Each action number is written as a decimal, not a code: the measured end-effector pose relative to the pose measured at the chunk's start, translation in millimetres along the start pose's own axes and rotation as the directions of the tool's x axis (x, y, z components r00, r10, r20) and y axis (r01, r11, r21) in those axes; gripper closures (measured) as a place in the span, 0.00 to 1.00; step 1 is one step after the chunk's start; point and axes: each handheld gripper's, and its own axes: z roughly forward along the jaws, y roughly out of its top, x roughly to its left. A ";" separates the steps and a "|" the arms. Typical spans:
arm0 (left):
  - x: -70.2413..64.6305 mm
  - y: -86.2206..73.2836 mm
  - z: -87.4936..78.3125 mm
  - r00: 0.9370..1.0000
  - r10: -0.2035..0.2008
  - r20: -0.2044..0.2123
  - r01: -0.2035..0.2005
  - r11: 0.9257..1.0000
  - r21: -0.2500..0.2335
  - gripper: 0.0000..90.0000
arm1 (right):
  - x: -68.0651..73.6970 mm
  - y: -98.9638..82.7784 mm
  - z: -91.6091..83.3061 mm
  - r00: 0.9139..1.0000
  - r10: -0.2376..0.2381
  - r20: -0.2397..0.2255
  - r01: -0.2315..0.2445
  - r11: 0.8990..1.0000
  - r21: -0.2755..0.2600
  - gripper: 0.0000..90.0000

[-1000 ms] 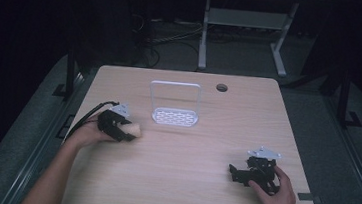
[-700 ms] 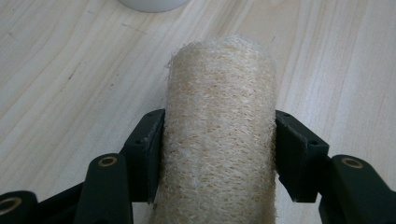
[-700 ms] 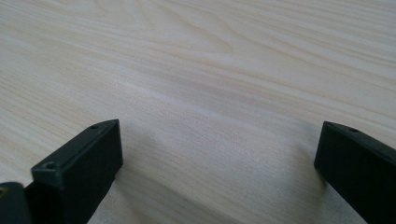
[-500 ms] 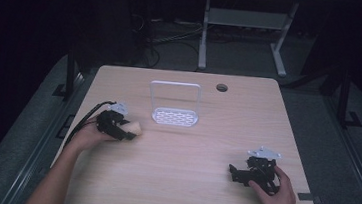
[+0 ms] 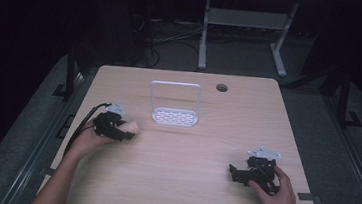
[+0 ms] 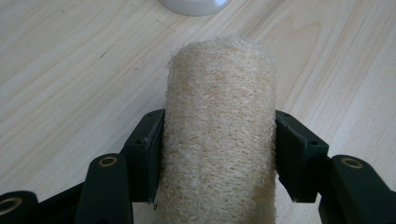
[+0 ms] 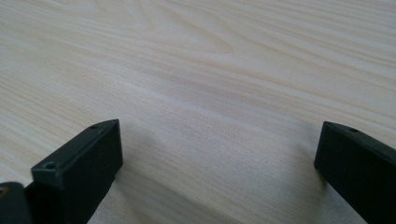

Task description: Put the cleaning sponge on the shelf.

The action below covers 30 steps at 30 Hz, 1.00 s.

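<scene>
A beige loofah sponge [image 6: 219, 135], a rough fibrous cylinder, is clamped between the two black jaws of my left gripper [image 6: 219, 158]. In the high view that left gripper [image 5: 125, 132] sits low over the table's left side with the loofah's pale end [image 5: 132, 126] poking out to the right. My right gripper [image 5: 235, 173] rests at the front right of the table, held by a hand. Its jaws stand wide apart over bare wood [image 7: 219, 154] with nothing between them.
A white rack [image 5: 173, 115] with a wire arch handle and a slotted base stands at the table's middle back; its rim edge [image 6: 192, 5] shows just beyond the loofah. A round cable hole [image 5: 221, 88] lies at the back right. The wooden table [image 5: 186, 183] has dark floor around it.
</scene>
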 end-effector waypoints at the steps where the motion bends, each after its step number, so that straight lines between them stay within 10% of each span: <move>1: -0.9 -0.1 -1.1 1.000 -0.005 -0.002 0.005 1.000 -0.002 0.45 | 0.0 0.0 0.0 1.000 0.000 0.000 0.000 1.000 0.000 0.01; 30: -26.8 11.6 -10.3 0.997 -0.077 -0.018 0.076 0.994 -0.075 0.45 | 0.0 0.0 0.0 1.000 0.000 0.000 0.000 1.000 0.000 0.01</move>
